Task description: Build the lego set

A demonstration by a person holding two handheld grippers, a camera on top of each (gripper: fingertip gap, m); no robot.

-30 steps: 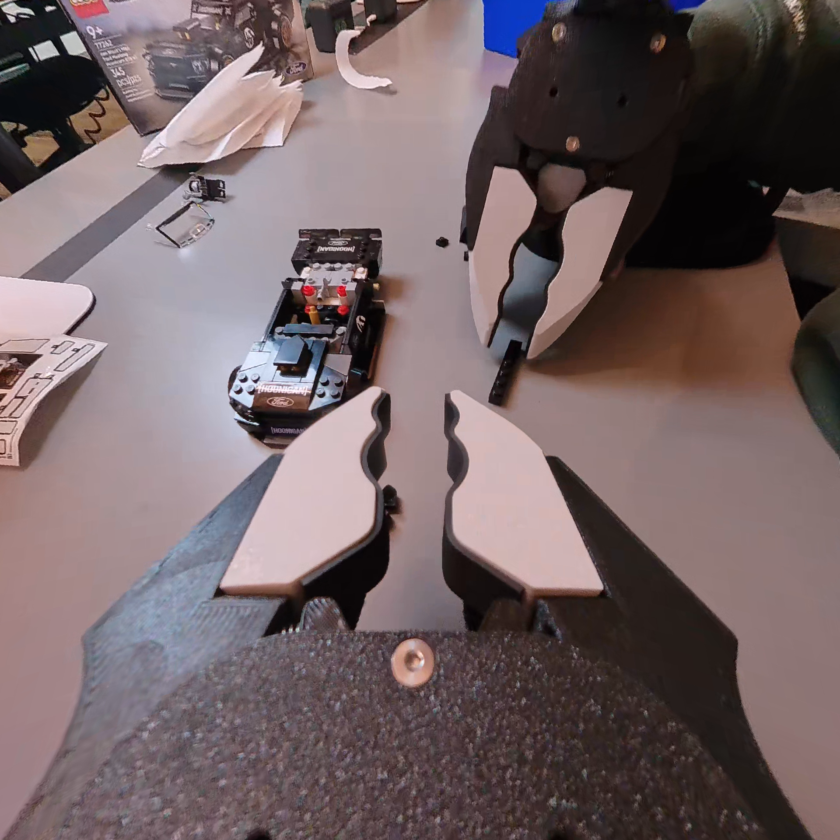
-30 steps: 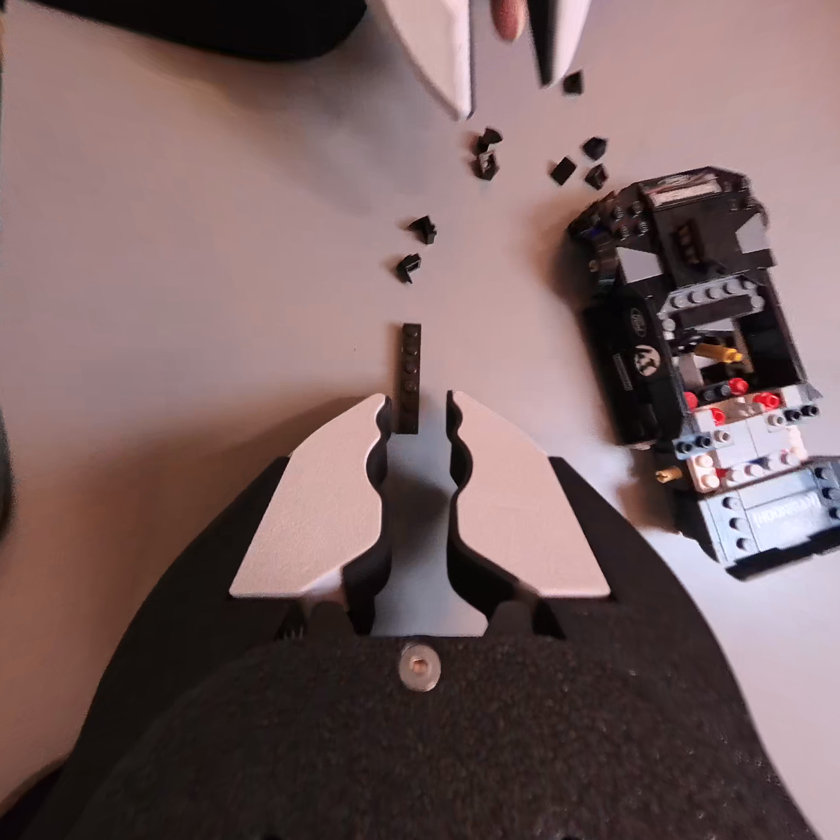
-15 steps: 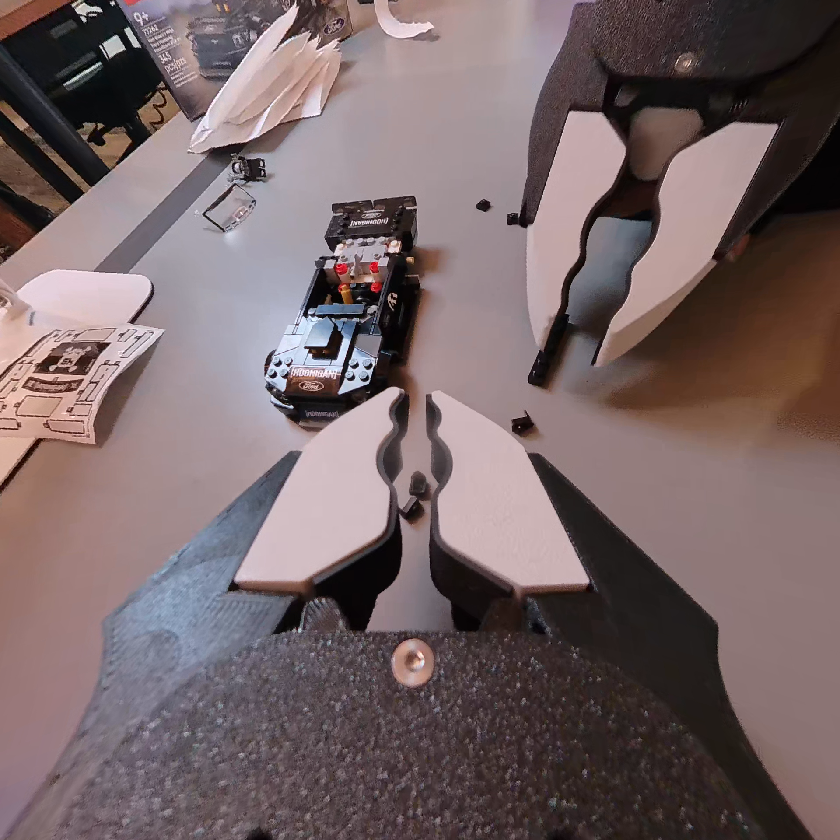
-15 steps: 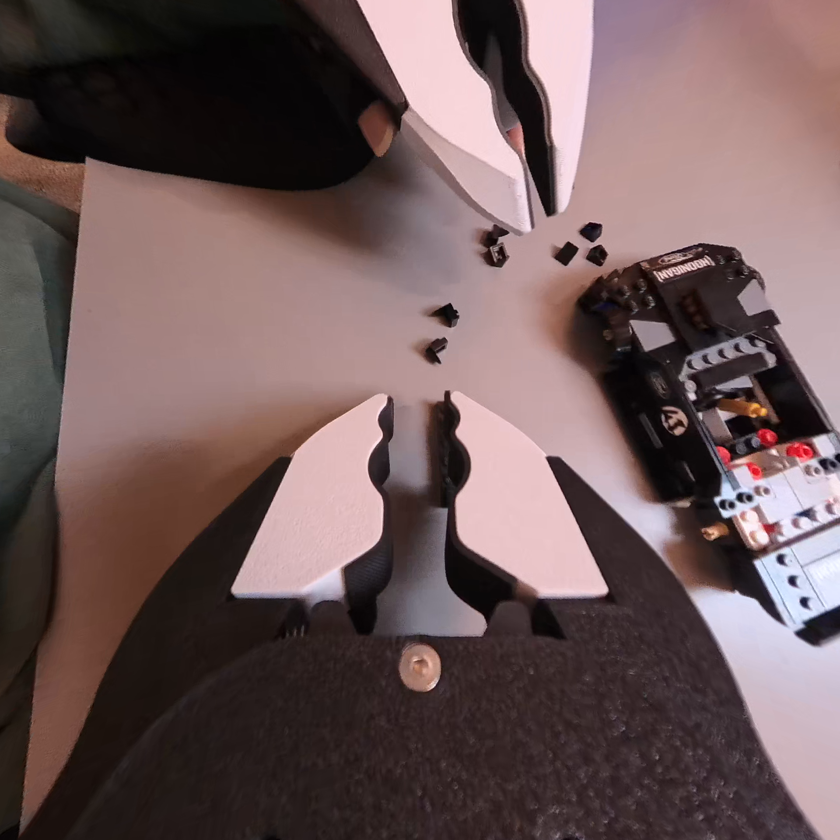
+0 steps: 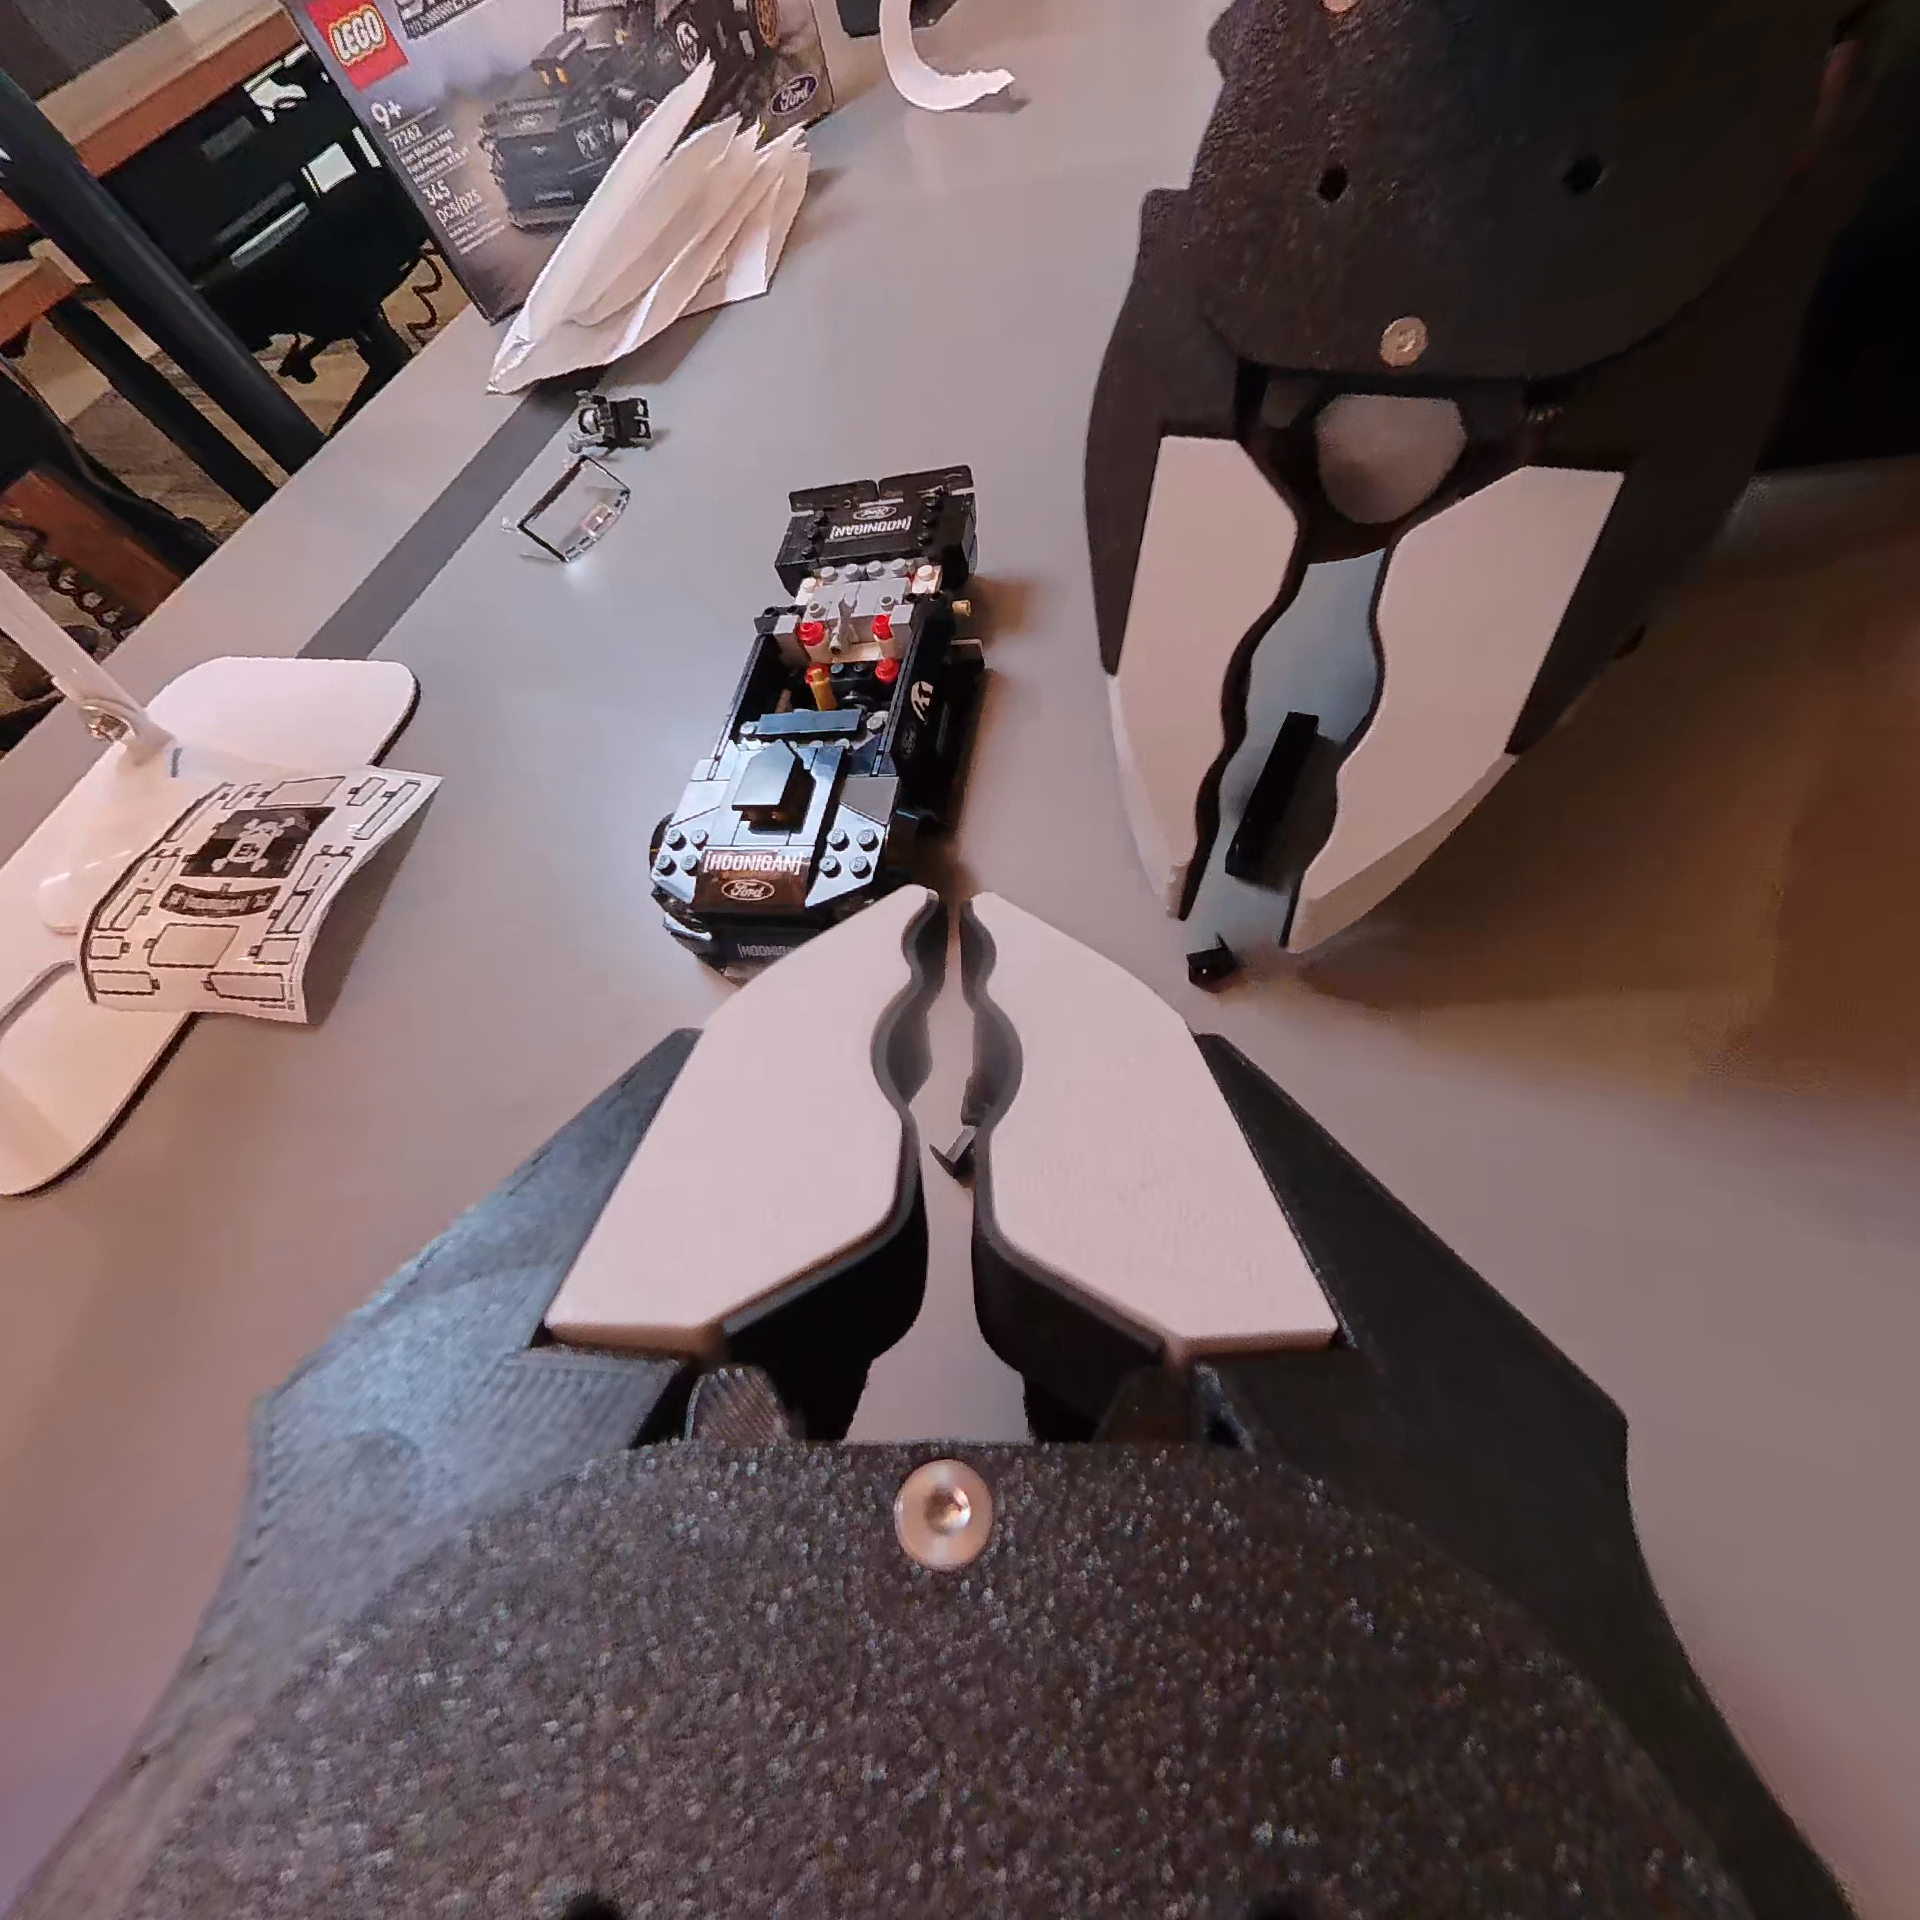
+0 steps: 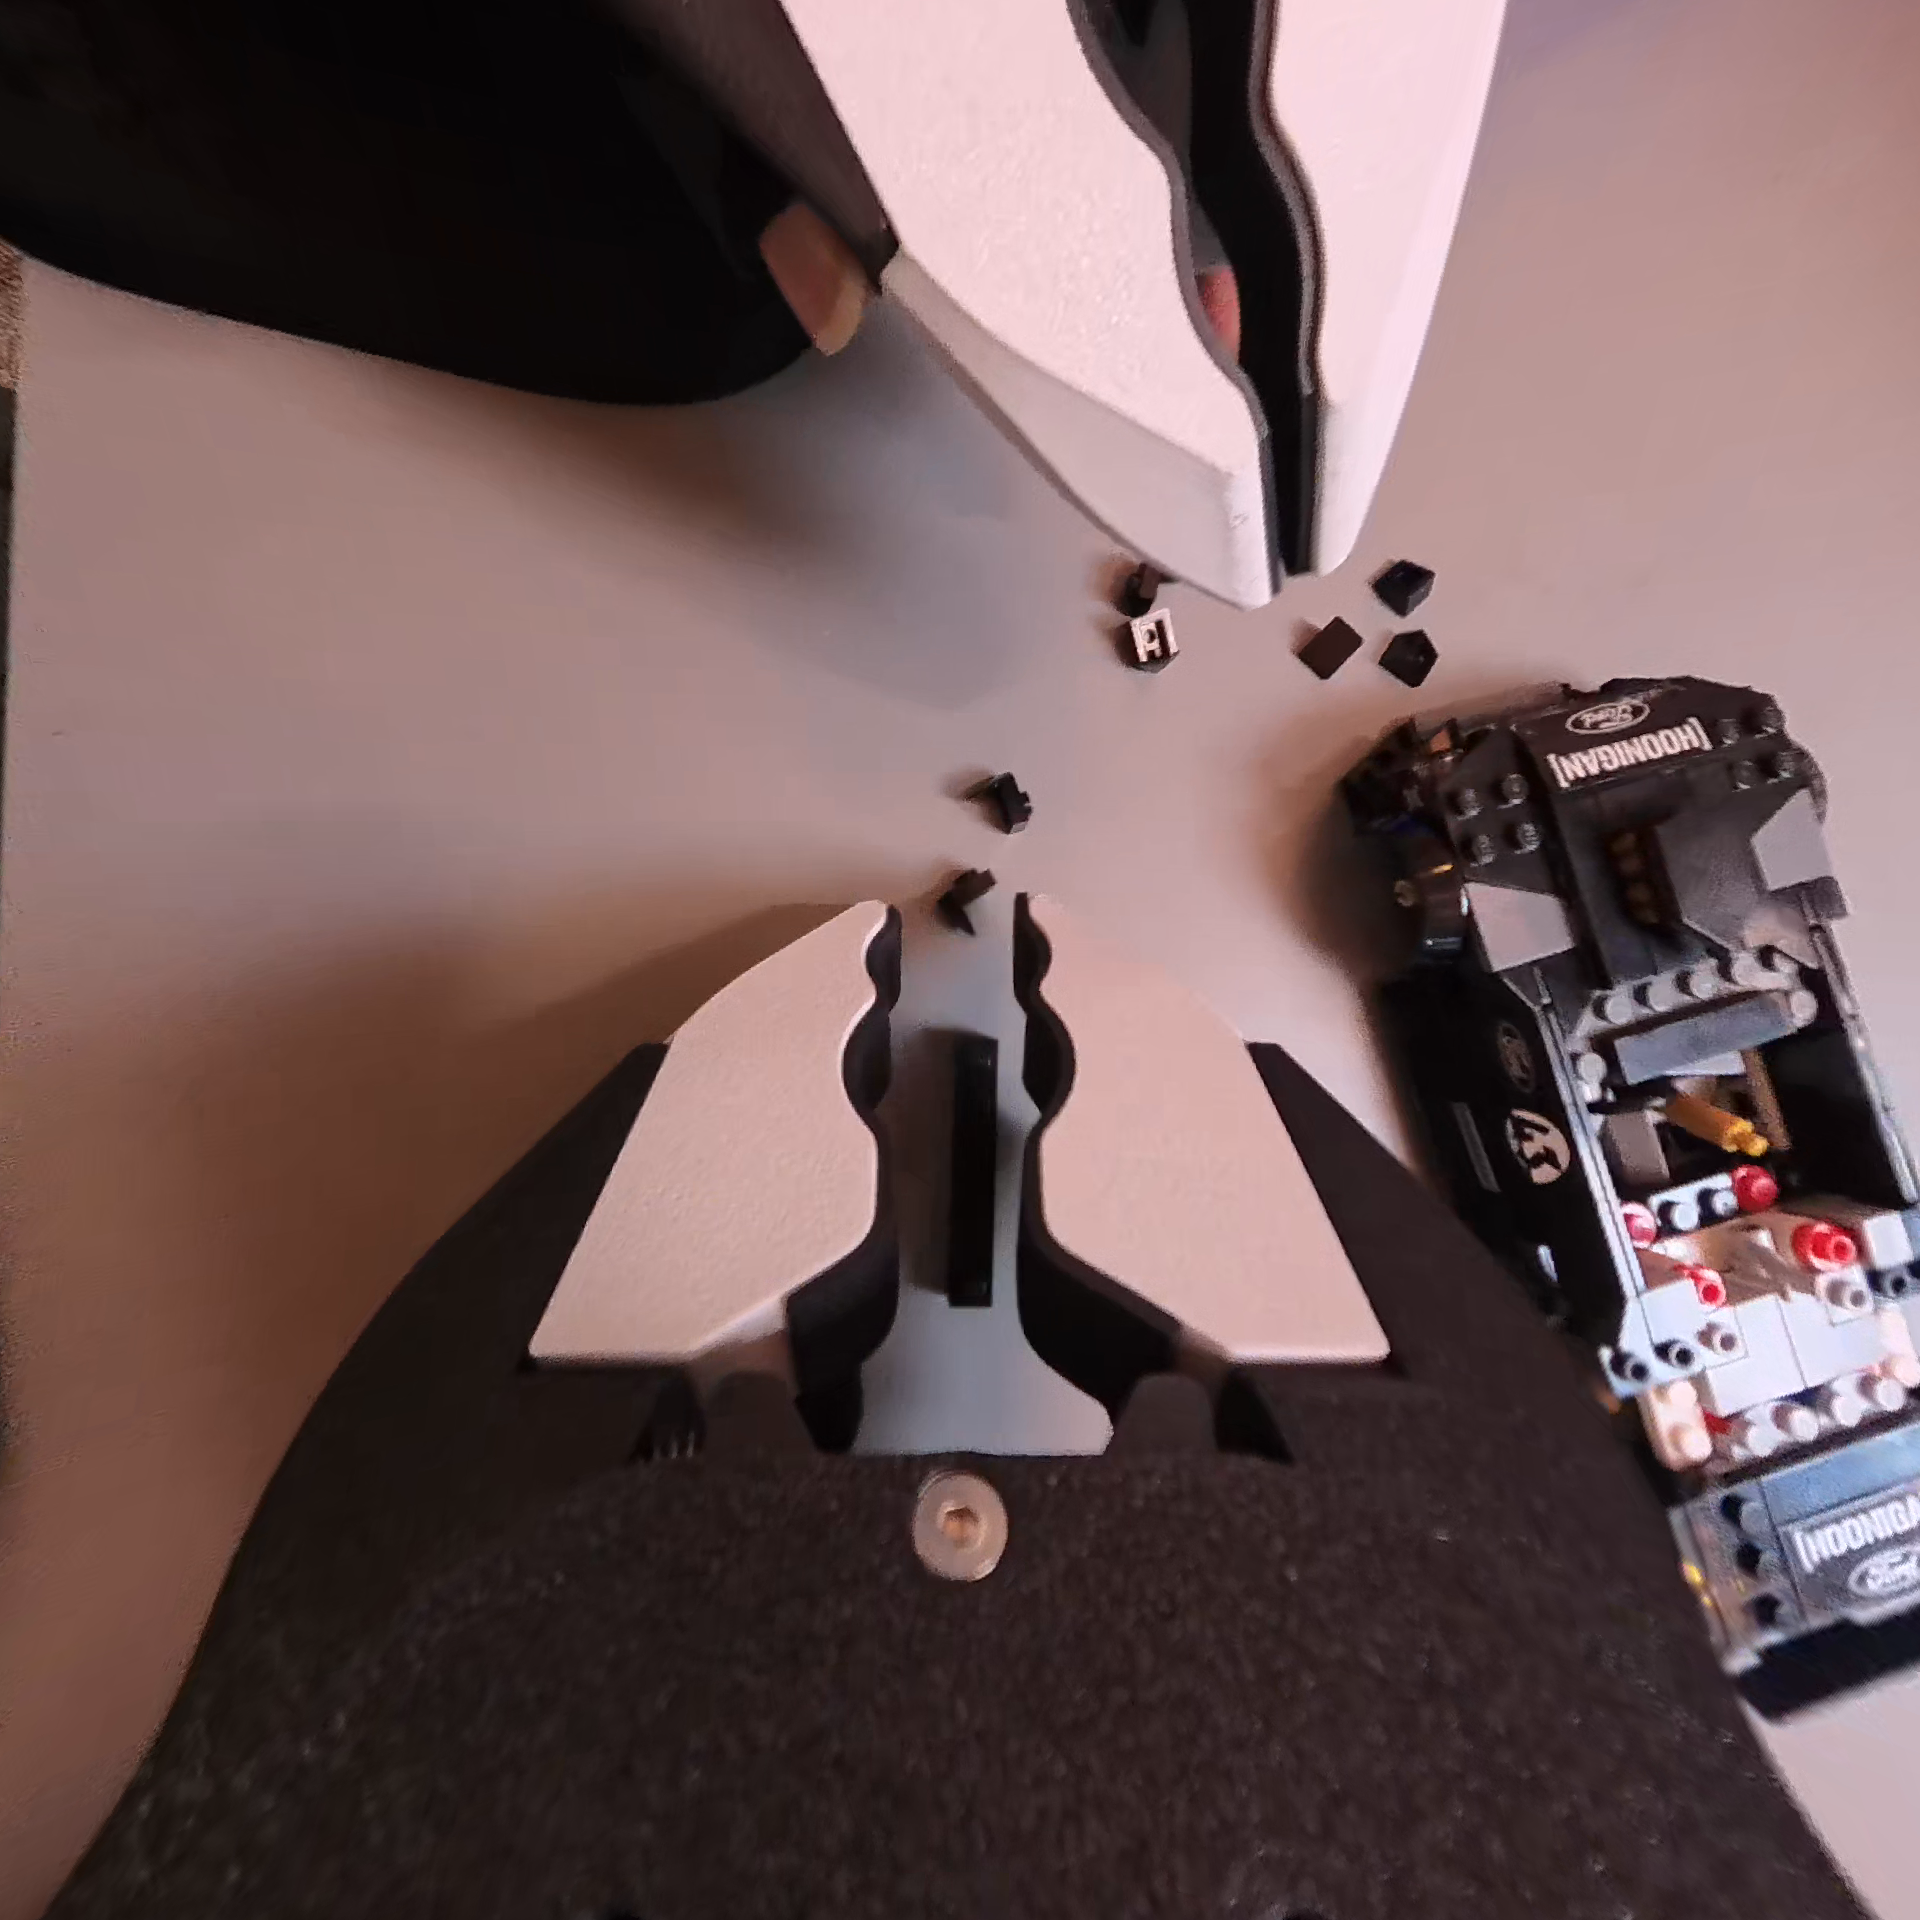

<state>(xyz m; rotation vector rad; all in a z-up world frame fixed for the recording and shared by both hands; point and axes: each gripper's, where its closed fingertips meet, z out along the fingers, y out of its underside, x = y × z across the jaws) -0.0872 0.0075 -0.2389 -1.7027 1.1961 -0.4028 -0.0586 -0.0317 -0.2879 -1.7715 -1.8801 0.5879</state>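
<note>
Left wrist view: grey table (image 5: 436, 1195) with a darker stripe, chairs and a wooden desk beyond its far edge. Lego box (image 5: 561, 135) and crumpled white bags (image 5: 665, 239) at the back; sticker sheet (image 5: 249, 883) resting on a white stand base (image 5: 260, 717); clear windscreen piece (image 5: 577, 509); partly built black car (image 5: 831, 727) at centre. Left gripper (image 5: 951, 909), fingers nearly together, a small black piece (image 5: 961, 1138) showing in the slot; whether it is clamped cannot be told.

Right wrist view only: loose small black pieces (image 6: 1361, 634) scattered beside the car's nose. Right gripper (image 6: 951, 909), fingers apart, straddling a long black plate (image 6: 971, 1174) lying on the table without gripping it.
</note>
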